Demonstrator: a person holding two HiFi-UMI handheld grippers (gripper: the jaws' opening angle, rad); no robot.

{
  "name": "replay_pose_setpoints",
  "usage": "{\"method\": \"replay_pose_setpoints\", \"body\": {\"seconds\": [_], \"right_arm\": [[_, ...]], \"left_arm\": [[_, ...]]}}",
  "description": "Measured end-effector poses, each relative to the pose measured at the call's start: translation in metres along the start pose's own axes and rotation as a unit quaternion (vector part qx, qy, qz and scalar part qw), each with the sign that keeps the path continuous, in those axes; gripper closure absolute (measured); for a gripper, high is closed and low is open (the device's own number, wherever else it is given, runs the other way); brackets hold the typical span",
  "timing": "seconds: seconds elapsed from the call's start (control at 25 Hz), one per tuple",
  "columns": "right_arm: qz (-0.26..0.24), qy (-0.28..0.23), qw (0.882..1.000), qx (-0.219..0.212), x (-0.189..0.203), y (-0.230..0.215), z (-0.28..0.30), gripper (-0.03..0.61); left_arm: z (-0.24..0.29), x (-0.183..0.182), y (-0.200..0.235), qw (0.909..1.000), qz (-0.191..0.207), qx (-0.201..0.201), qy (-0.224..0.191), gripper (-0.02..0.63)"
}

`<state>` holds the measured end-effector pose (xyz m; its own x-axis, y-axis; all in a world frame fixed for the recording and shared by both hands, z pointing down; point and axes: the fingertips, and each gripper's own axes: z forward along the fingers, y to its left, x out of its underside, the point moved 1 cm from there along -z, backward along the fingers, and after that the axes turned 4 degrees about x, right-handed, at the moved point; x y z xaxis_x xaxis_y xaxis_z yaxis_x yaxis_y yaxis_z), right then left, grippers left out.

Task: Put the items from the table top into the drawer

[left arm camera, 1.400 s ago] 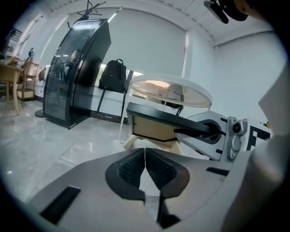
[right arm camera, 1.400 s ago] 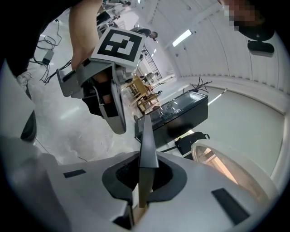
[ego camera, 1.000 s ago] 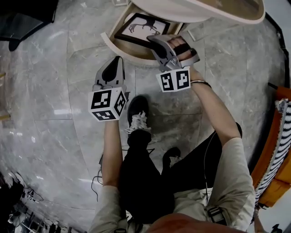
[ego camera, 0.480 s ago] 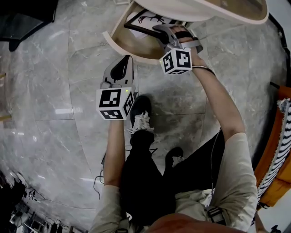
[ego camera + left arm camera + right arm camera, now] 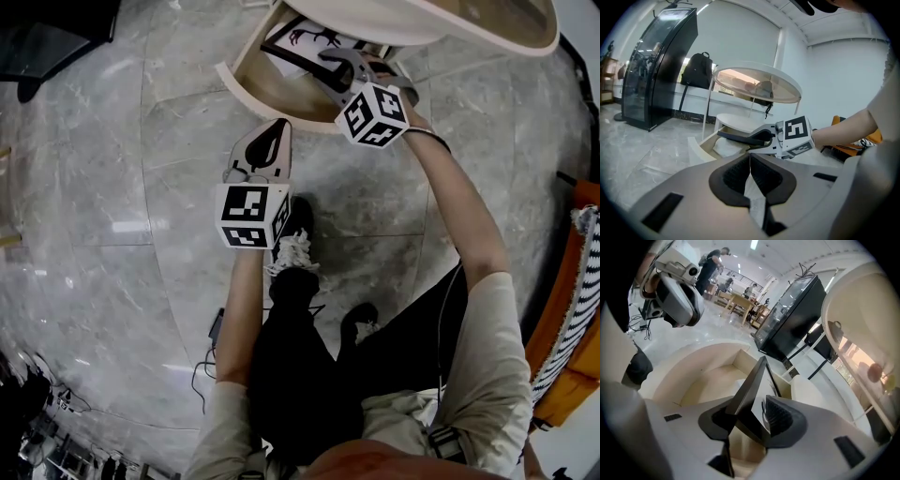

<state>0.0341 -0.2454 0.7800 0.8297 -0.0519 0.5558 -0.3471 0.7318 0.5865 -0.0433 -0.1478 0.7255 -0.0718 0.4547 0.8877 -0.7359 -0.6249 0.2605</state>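
Note:
A black picture frame (image 5: 309,39) with a horse print stands tilted in the open wooden drawer (image 5: 253,89) under the round table (image 5: 422,23). My right gripper (image 5: 330,62) reaches into the drawer. In the right gripper view the frame (image 5: 754,390) stands between the jaws of the right gripper (image 5: 745,416). Those jaws have just been opening, and the right-hand pad stands off the glass. My left gripper (image 5: 267,131) hovers over the floor just in front of the drawer. In its own view the left gripper (image 5: 750,161) has its pads together; a pale strip shows below them.
The person's dark shoes (image 5: 286,230) stand on the grey marble floor below the grippers. An orange seat with a striped cushion (image 5: 581,309) is at the right. A black curved cabinet (image 5: 661,70) and a backpack (image 5: 698,70) stand beyond the table. Cables (image 5: 202,366) lie on the floor.
The right gripper has carried the frame from the drawer's front down and further in under the table. The left gripper has drifted right, closer to the drawer's front.

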Motion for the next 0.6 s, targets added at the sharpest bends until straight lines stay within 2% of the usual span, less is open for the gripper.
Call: {"method": "replay_pose_setpoints", "body": {"seconds": [0.16, 0.32, 0.6], "right_arm": [[0.008, 0.020, 0.999, -0.049, 0.008, 0.010, 0.001, 0.368], [0.056, 0.032, 0.991, -0.117, 0.009, 0.018, 0.000, 0.319], [0.138, 0.026, 0.976, -0.165, 0.006, 0.017, -0.002, 0.302]], "left_arm": [[0.000, 0.001, 0.001, 1.0000, -0.004, -0.001, -0.002, 0.592], [0.000, 0.001, 0.001, 0.9999, -0.010, 0.000, -0.004, 0.592], [0.000, -0.002, 0.002, 0.9996, -0.023, 0.006, -0.014, 0.592]]}}
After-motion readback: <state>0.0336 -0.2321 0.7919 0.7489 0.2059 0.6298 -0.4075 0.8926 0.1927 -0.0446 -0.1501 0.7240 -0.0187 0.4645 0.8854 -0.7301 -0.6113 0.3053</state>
